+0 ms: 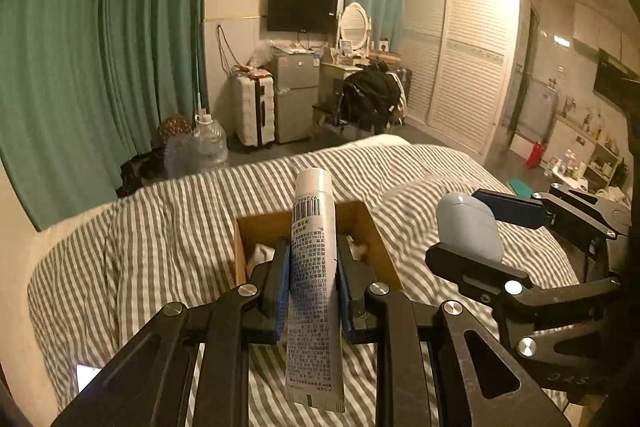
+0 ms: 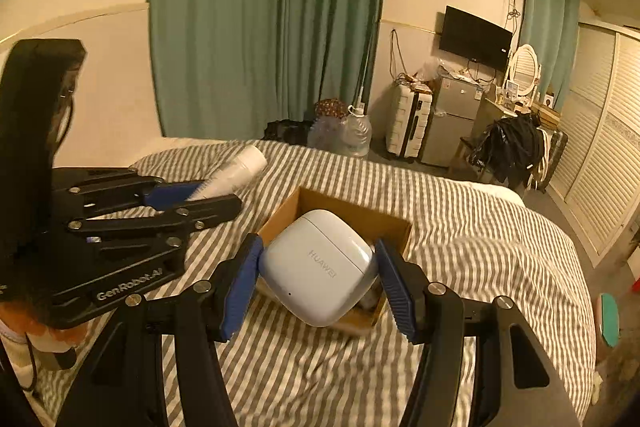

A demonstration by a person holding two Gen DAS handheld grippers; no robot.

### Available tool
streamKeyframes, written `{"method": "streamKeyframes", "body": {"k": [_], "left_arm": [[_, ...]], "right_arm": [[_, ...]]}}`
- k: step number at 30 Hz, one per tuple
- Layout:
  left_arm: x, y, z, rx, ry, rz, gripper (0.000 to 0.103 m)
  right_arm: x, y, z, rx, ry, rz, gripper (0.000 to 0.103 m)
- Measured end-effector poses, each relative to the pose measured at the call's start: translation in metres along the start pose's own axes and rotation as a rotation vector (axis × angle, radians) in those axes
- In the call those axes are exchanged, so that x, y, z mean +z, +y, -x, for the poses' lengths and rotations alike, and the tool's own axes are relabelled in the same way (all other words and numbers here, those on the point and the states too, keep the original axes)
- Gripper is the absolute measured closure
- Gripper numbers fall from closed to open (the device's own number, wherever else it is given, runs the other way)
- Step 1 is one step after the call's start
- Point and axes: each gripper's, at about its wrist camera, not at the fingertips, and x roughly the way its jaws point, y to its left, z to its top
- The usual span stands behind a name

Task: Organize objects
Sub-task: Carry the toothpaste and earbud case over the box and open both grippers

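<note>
My left gripper (image 1: 313, 279) is shut on a white tube (image 1: 314, 267) with a barcode, held upright above an open cardboard box (image 1: 360, 223) on the striped bed. My right gripper (image 2: 320, 267) is shut on a pale blue Huawei earbuds case (image 2: 320, 267), held just over the same box (image 2: 394, 223). The right gripper and case (image 1: 468, 227) show at the right of the left wrist view. The left gripper (image 2: 192, 197) with the tube (image 2: 236, 173) shows at the left of the right wrist view. Small pale items lie inside the box (image 1: 260, 253).
The bed has a grey-and-white striped cover (image 1: 160, 247). Beyond it are green curtains (image 1: 100, 47), water jugs (image 1: 208, 143), a white suitcase (image 1: 256, 107), a small fridge (image 1: 294, 95), a chair with dark clothes (image 1: 372, 99) and a wardrobe (image 1: 460, 55).
</note>
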Motion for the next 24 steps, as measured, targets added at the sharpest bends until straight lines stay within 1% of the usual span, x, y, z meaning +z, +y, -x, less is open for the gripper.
{"method": "streamKeyframes", "body": {"k": [3, 7, 9, 11, 13, 14, 18, 21, 24], "left_arm": [[0.013, 0.008, -0.024, 0.005, 0.002, 0.007, 0.083], [0.022, 0.02, -0.071, 0.012, 0.028, 0.029, 0.083], [0.02, 0.025, -0.099, 0.024, 0.057, 0.035, 0.083], [0.018, 0.033, -0.132, 0.033, 0.094, 0.05, 0.083], [0.012, 0.038, -0.154, 0.021, 0.122, 0.073, 0.083], [0.008, 0.041, -0.169, 0.012, 0.141, 0.085, 0.083], [-0.012, 0.041, -0.204, 0.014, 0.184, 0.074, 0.082], [-0.028, 0.042, -0.222, 0.013, 0.219, 0.066, 0.082], [-0.04, 0.045, -0.236, 0.013, 0.251, 0.07, 0.082]], "right_arm": [[0.019, -0.013, -0.027, -0.004, 0.004, -0.005, 0.045], [0.036, -0.03, -0.068, -0.015, 0.013, -0.025, 0.045], [0.04, -0.041, -0.094, -0.017, 0.026, -0.049, 0.045], [0.04, -0.05, -0.12, -0.038, 0.046, -0.057, 0.045], [0.039, -0.057, -0.147, -0.073, 0.063, -0.065, 0.045], [0.037, -0.061, -0.159, -0.073, 0.074, -0.07, 0.045], [0.03, -0.071, -0.203, -0.083, 0.112, -0.089, 0.045], [0.021, -0.081, -0.232, -0.087, 0.145, -0.103, 0.045], [0.007, -0.087, -0.253, -0.091, 0.182, -0.113, 0.045]]}}
